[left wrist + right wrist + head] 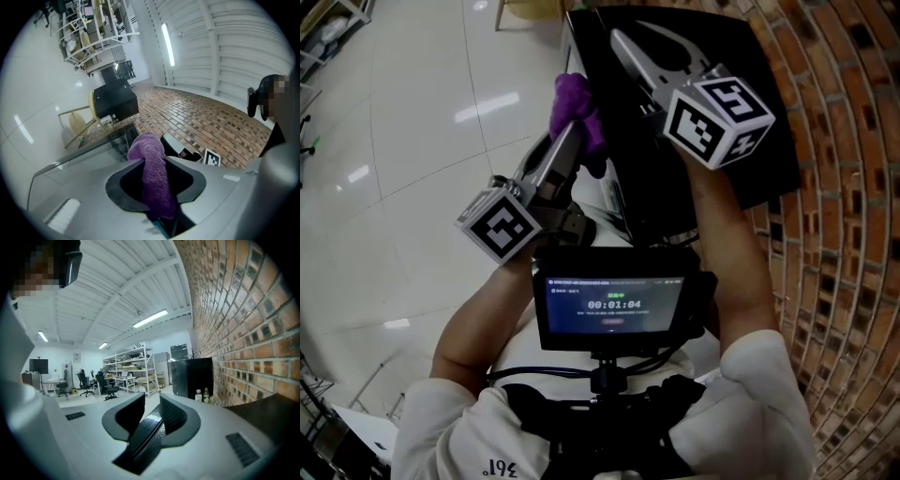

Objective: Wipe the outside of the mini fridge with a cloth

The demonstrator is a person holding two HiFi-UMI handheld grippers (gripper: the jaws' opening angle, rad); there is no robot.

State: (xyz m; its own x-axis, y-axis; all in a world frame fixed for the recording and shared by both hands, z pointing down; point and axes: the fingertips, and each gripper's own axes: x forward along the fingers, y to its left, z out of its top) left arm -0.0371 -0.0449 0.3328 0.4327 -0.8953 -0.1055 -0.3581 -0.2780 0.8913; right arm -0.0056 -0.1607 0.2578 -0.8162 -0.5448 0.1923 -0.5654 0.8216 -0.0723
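The left gripper [575, 127] is raised beside the mini fridge [633, 173], its jaws clamped on a purple cloth [574, 98]. In the left gripper view the cloth [152, 176] fills the gap between the two dark jaws, and a bunched fold of it bulges out past the tips of the left gripper [157, 161]. In the head view this bunch sits just beside the fridge's left edge, but whether it touches the black surface cannot be told.

The right gripper [623, 42] lies over the fridge's black top, pointing away from the person. In the right gripper view a thin dark edge of the mini fridge [145, 427] runs straight between the ribbed jaws of the right gripper [151, 401] – they are closed narrowly onto it.

The fridge stands against a brick wall [844, 234] on a glossy tiled floor [412, 141]. Only its outside shows, so nothing can be said of what it holds.

Farther off, the right gripper view shows a tall black cabinet [192, 376] against the brick wall [243, 310] with two small bottles [201, 395] standing at its foot, and a white shelving rack [131, 366] loaded with items too small to name. The left gripper view shows another black box [115, 99] set on a light chair frame – and a wire rack [93, 33] beyond it.
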